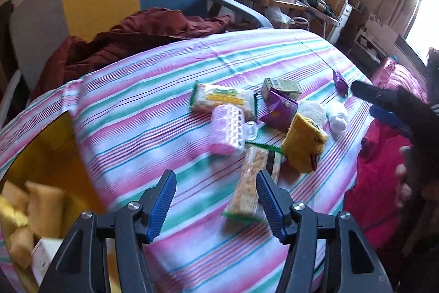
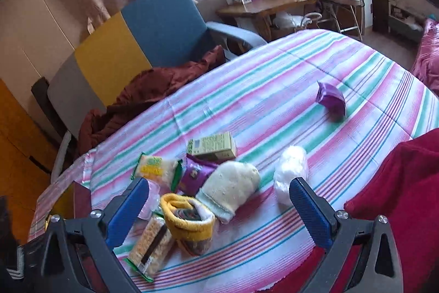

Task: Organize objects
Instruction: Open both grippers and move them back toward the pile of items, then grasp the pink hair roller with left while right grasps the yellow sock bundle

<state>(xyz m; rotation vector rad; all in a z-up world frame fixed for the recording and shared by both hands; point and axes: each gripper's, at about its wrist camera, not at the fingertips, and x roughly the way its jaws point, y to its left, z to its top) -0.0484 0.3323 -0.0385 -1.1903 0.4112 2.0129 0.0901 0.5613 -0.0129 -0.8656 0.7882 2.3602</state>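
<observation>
Blurred by motion in the left wrist view: long cracker pack in clear wrap with green ends (image 1: 253,184), pink ribbed plastic roll (image 1: 227,129). Cut off at lower left: yellow padded packets (image 1: 33,208) and white carton (image 1: 45,254) inside yellow bin (image 1: 46,153). Print on small green cardboard box (image 2: 212,146) too small to read. Right tongs (image 1: 384,106) half out of frame, grip unclear

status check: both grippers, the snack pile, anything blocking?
Left gripper open, empty, over the cracker pack. Right gripper open, empty, above the yellow sock. Pile still loose on the striped cloth; nothing blocking.
</observation>
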